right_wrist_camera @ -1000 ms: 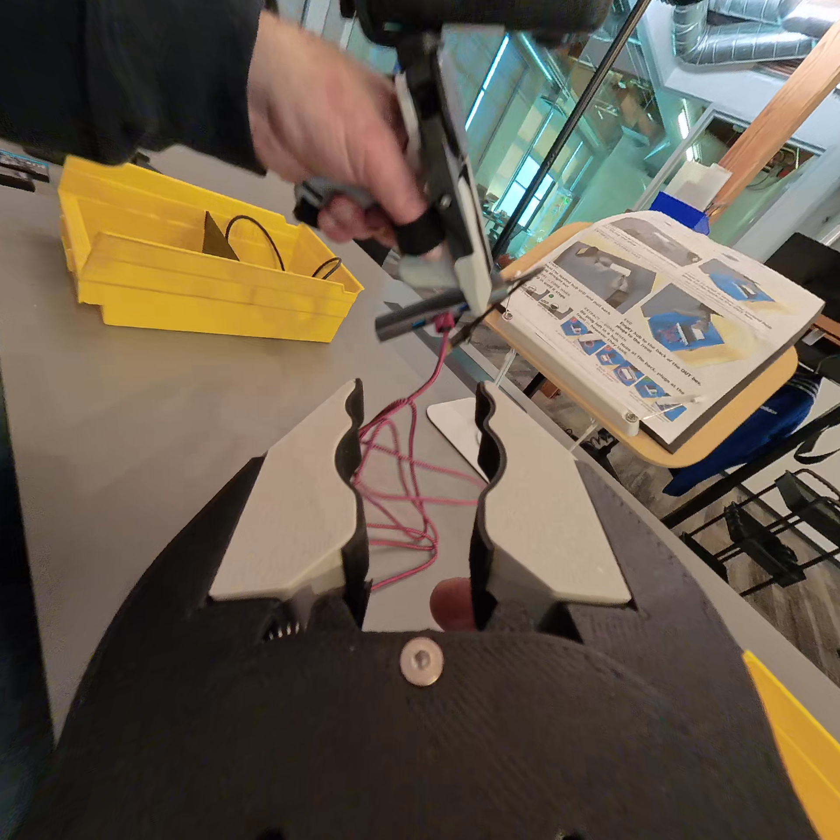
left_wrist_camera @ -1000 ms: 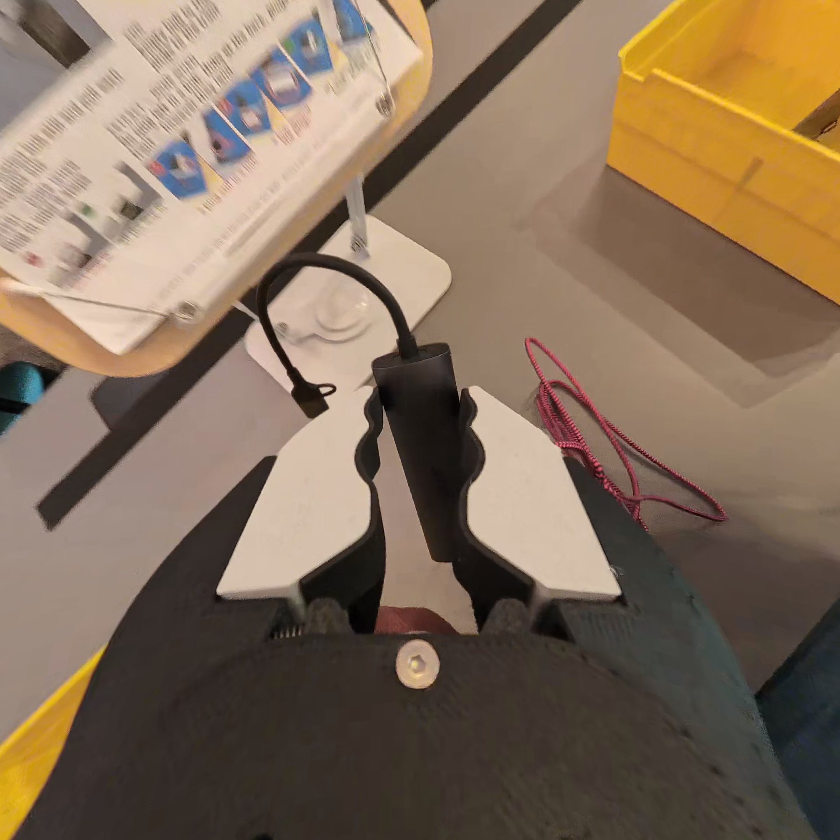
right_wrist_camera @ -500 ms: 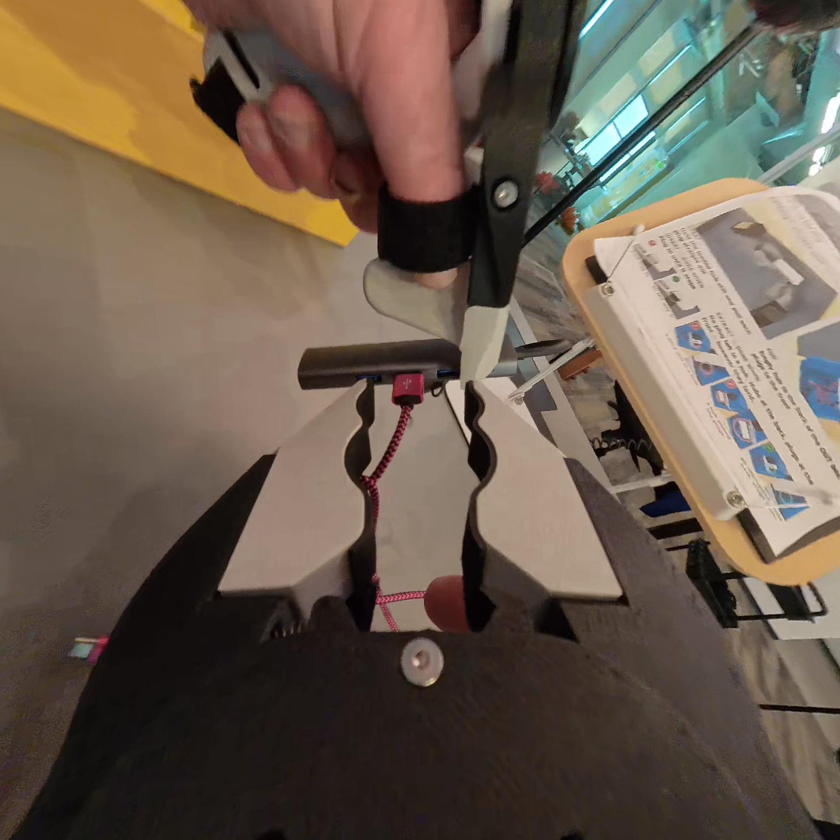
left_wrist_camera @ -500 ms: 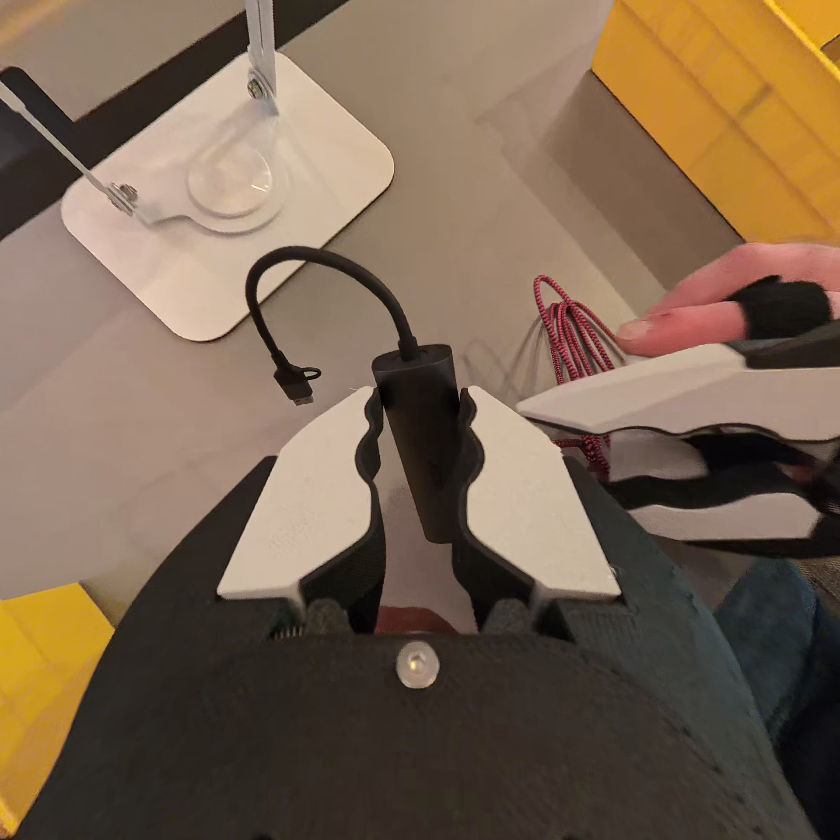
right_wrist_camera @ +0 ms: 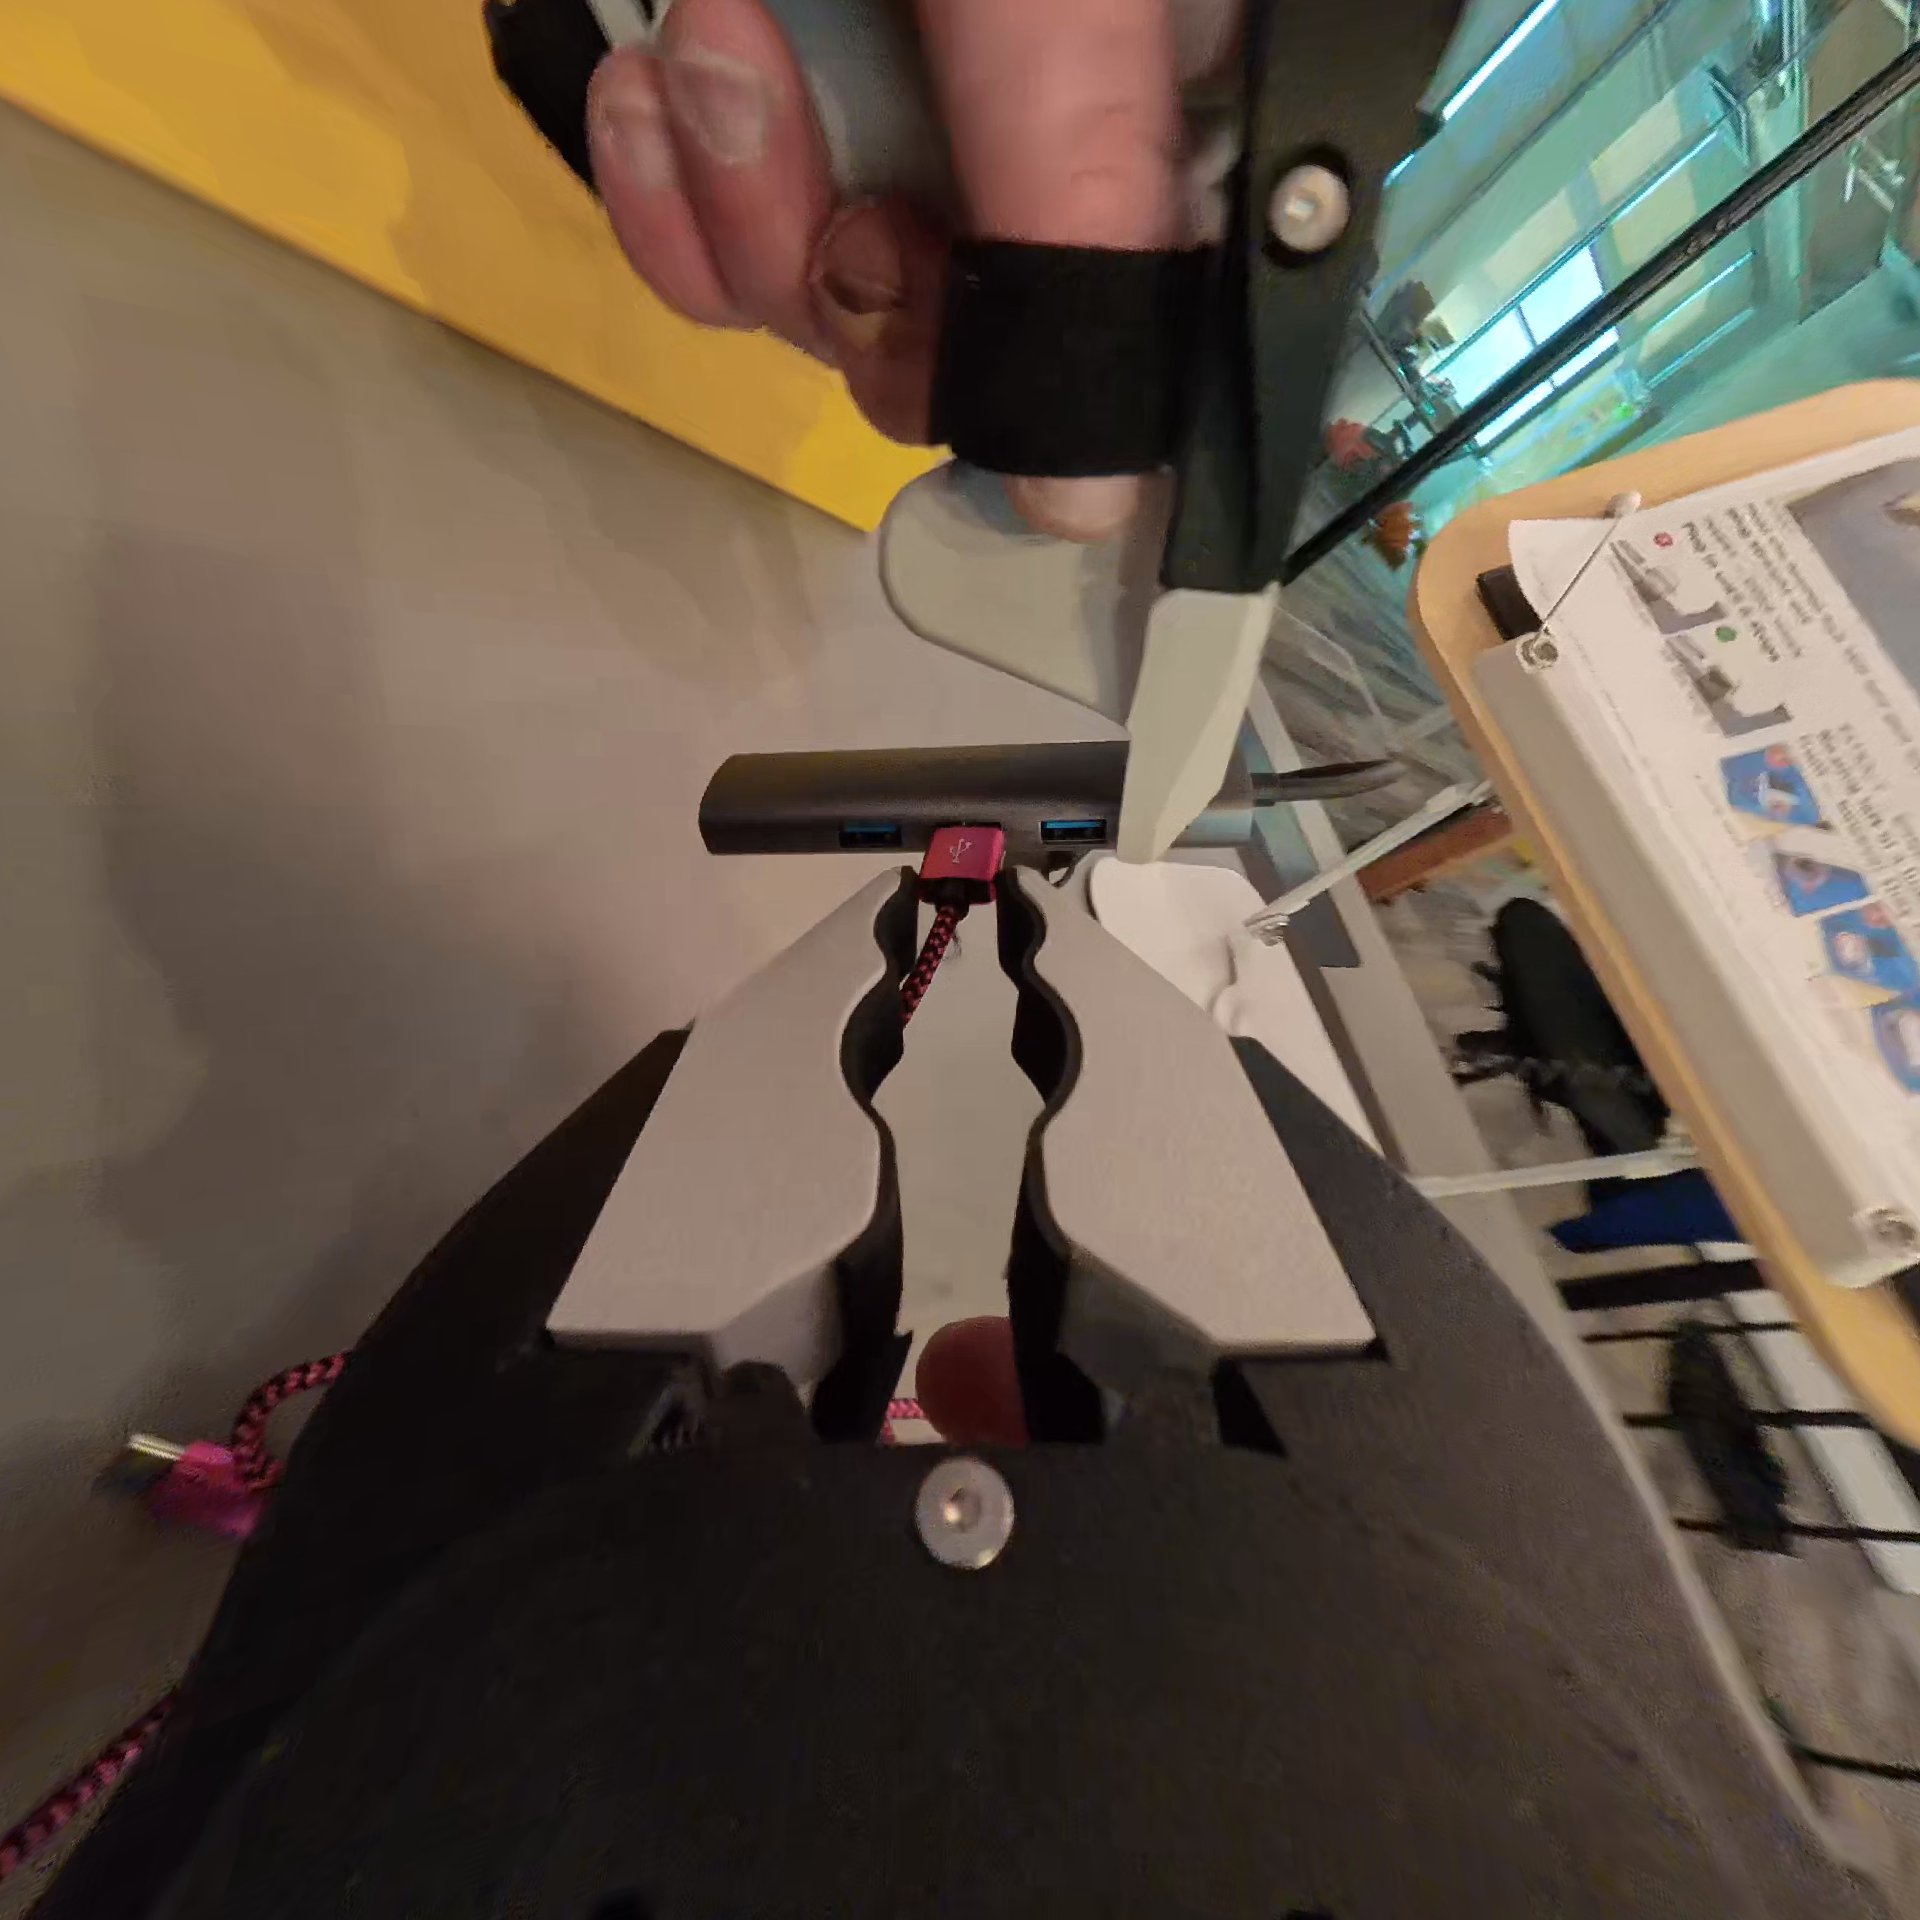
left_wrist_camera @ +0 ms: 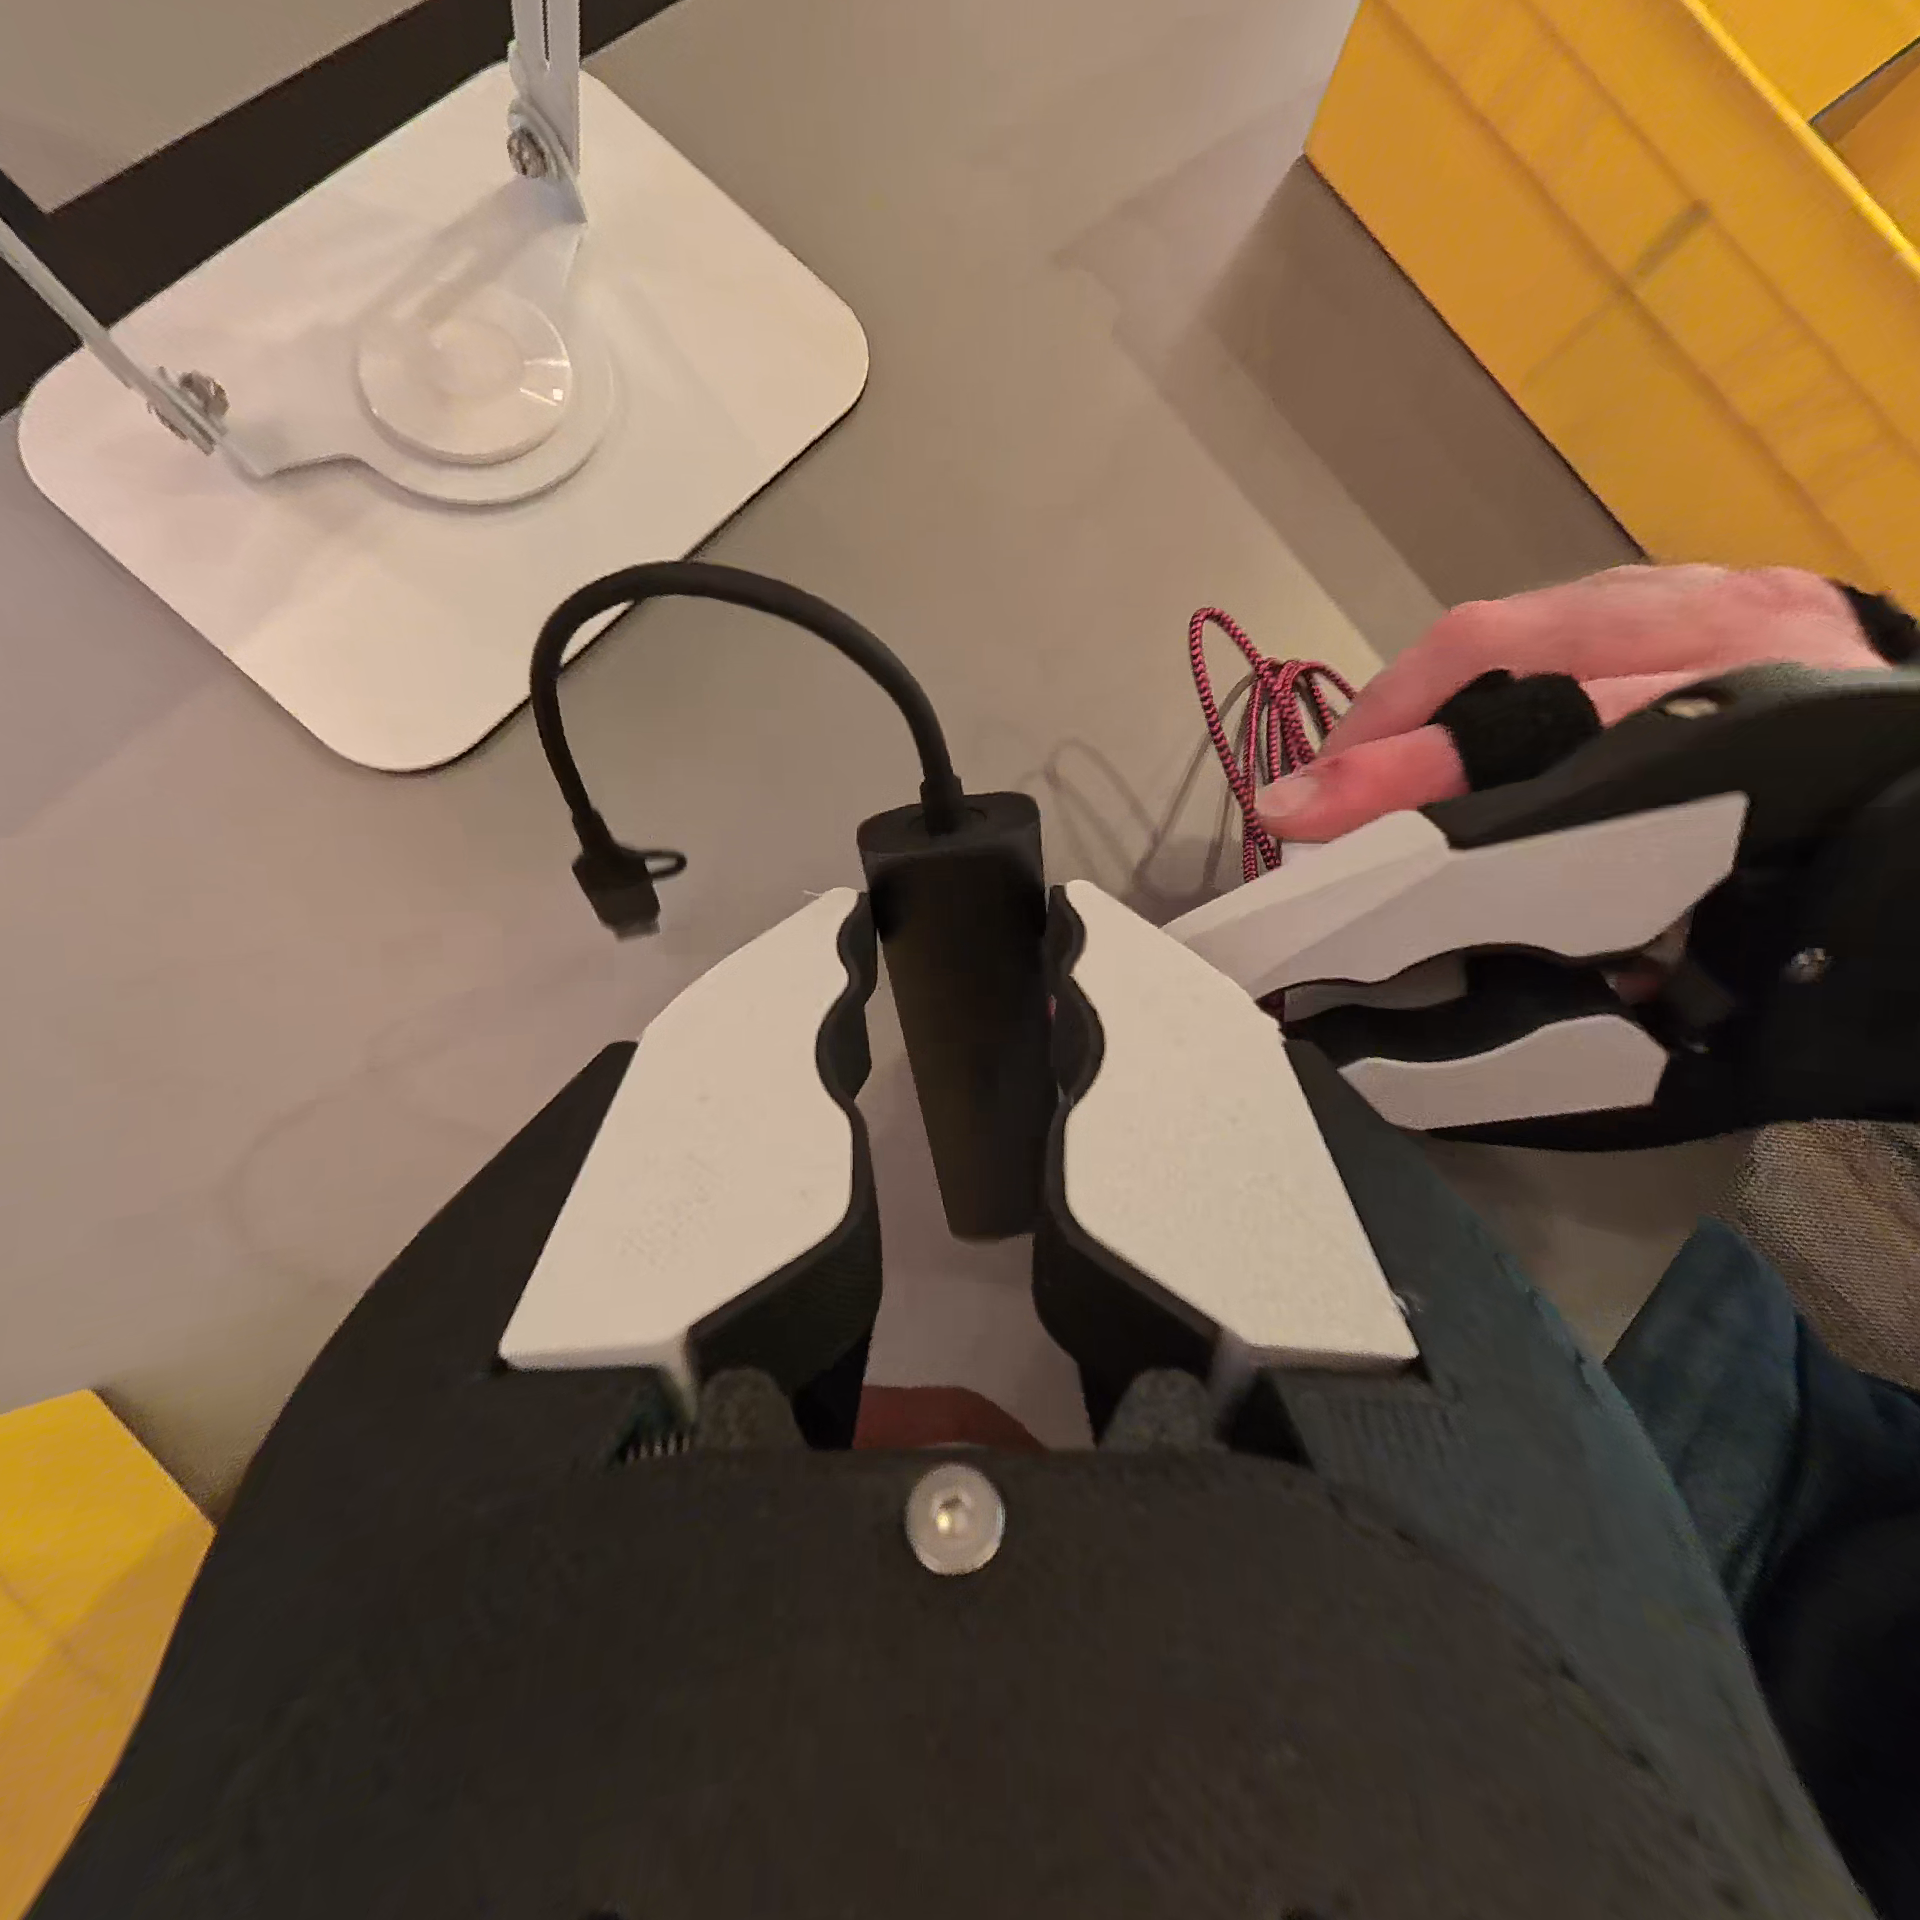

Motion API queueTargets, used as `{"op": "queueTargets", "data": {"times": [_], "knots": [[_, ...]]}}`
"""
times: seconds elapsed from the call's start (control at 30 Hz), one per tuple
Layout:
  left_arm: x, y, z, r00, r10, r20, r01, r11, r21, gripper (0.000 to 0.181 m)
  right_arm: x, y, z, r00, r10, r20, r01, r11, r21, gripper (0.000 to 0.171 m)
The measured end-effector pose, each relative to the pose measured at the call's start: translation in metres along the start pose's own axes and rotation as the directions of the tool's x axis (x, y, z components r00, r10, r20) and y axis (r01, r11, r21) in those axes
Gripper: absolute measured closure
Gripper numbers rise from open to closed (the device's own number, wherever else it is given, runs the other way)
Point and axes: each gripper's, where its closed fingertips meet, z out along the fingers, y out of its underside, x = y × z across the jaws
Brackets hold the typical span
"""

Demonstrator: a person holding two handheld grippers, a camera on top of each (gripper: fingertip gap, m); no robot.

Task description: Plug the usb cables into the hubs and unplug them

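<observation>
My left gripper (left_wrist_camera: 961, 914) is shut on a black USB hub (left_wrist_camera: 961, 1039) and holds it above the grey table. The hub's short black cable (left_wrist_camera: 727, 592) loops to a loose connector. In the right wrist view the hub (right_wrist_camera: 831, 795) lies crosswise, with a left-gripper finger (right_wrist_camera: 1184, 717) on its right end. A red USB plug (right_wrist_camera: 961, 854) sits in the hub's middle port. My right gripper (right_wrist_camera: 961, 883) is shut on the rear of that plug. Its red braided cable (right_wrist_camera: 930, 961) runs back between the fingers. The right gripper also shows in the left wrist view (left_wrist_camera: 1273, 987).
A white stand base (left_wrist_camera: 436, 343) sits on the table ahead of the hub. Yellow bins stand at the right (left_wrist_camera: 1662, 260) and the near left (left_wrist_camera: 62, 1558). A wooden stand with a printed page (right_wrist_camera: 1714, 831) is on the right. The cable's other plug (right_wrist_camera: 197, 1475) lies at the left. Across from one pair of fingers to the other is roughly 4 centimeters.
My right gripper has moved up to the hub and its jaws have narrowed onto the red plug. My left gripper still holds the hub and has shifted slightly.
</observation>
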Motion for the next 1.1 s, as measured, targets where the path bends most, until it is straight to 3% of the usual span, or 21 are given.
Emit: {"op": "queueTargets", "data": {"times": [0.07, 0.17, 0.23, 0.37, 0.6, 0.77, 0.97, 1.1], "knots": [[0.004, -0.005, -0.005, 0.999, 0.051, -0.011, -0.051, 0.998, 0.048, 0.146, 0.004, -0.002, -0.005, 0.994, 0.101, 0.038, -0.104, 0.992, 0.067, 0.158], [0.009, -0.014, -0.026, 0.976, 0.203, 0.079, -0.213, 0.968, 0.133, 0.125, 0.007, -0.002, -0.014, 0.958, 0.252, 0.140, -0.272, 0.950, 0.151, 0.158], [0.017, -0.015, -0.040, 0.944, 0.304, 0.127, -0.323, 0.931, 0.171, 0.120, 0.011, 0.000, -0.020, 0.917, 0.342, 0.207, -0.380, 0.905, 0.188, 0.158], [0.035, -0.009, -0.059, 0.923, 0.375, 0.088, -0.384, 0.883, 0.271, 0.102, 0.018, -0.009, -0.038, 0.817, 0.446, 0.365, -0.553, 0.785, 0.280, 0.158], [0.066, 0.005, -0.060, 0.913, 0.397, -0.097, -0.329, 0.854, 0.402, 0.066, 0.027, -0.026, -0.067, 0.705, 0.440, 0.556, -0.686, 0.624, 0.375, 0.158], [0.082, 0.001, -0.051, 0.886, 0.447, -0.127, -0.335, 0.803, 0.492, 0.042, 0.018, -0.034, -0.081, 0.632, 0.376, 0.677, -0.727, 0.590, 0.351, 0.158], [0.093, 0.001, -0.043, 0.883, 0.412, -0.225, -0.242, 0.811, 0.533, 0.043, 0.005, -0.037, -0.085, 0.579, 0.331, 0.746, -0.742, 0.592, 0.313, 0.158], [0.099, 0.004, -0.043, 0.872, 0.398, -0.284, -0.186, 0.807, 0.560, 0.056, 0.003, -0.037, -0.085, 0.567, 0.324, 0.757, -0.751, 0.581, 0.314, 0.158]]}}
